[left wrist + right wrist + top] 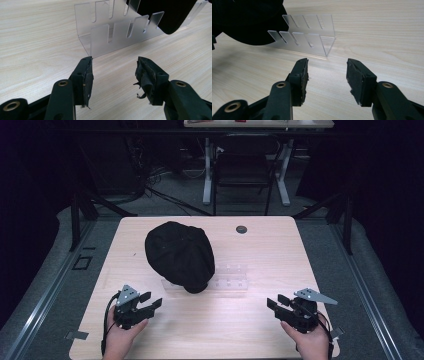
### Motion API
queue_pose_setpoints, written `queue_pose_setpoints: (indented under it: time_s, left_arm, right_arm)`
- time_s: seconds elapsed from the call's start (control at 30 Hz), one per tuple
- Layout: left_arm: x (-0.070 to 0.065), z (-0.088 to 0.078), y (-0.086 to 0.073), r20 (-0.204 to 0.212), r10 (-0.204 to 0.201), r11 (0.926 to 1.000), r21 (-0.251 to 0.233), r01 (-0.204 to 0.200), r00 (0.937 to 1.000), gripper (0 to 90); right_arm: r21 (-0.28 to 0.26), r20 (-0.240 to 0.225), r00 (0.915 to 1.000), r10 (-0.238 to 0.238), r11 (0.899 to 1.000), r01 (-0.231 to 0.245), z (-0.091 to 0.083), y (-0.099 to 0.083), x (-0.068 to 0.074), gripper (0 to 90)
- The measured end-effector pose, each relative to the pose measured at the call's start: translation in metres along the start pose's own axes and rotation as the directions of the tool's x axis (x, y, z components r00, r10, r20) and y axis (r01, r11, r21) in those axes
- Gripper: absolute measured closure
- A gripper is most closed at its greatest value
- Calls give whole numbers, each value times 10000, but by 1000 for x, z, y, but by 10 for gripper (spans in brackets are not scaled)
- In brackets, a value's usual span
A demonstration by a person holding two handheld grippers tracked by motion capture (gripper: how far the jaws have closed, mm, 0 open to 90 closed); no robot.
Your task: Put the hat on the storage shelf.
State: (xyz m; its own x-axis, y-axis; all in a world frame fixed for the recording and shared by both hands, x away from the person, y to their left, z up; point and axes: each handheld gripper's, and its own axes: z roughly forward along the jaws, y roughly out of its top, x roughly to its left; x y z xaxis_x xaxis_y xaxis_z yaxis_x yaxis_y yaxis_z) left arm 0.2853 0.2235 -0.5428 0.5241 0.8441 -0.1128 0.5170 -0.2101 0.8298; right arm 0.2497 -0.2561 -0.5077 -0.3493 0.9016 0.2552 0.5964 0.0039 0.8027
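Note:
A black cap (179, 255) rests on a clear slotted acrylic rack (227, 279) in the middle of the wooden table (260, 320). My left gripper (151, 301) sits low at the front left, jaws wide apart and empty, pointing toward the rack. In the left gripper view the rack (117, 30) stands just beyond the gripper (113, 72), with the cap (170, 12) overhanging it at upper right. My right gripper (274, 302) is at the front right, open and empty. Its own view shows the rack (312, 37) ahead of the gripper (327, 75) and the cap (247, 20) at upper left.
A round dark grommet (241, 229) is set into the table near its far edge. Beyond the table stand a black chair (245, 170) and a white desk's legs (207, 175). Metal rails (45, 300) run along the floor on both sides.

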Motion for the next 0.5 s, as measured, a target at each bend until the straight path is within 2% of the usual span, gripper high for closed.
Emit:
queue_pose_setpoints:
  time_s: [0.17,0.2,0.5]
  left_arm:
    - [-1,1,-2,18,38,10000,42,-38,10000,475]
    - [-2,1,-2,20,55,10000,63,-55,10000,475]
    - [-3,5,-5,52,295,9994,178,-296,9996,474]
  right_arm:
    - [-284,376,9991,-216,9993,227,3,-11,-5,502]
    - [-349,436,9990,-131,9993,146,5,-16,-7,503]
    - [-276,367,9992,-156,9995,166,10,-26,-12,496]
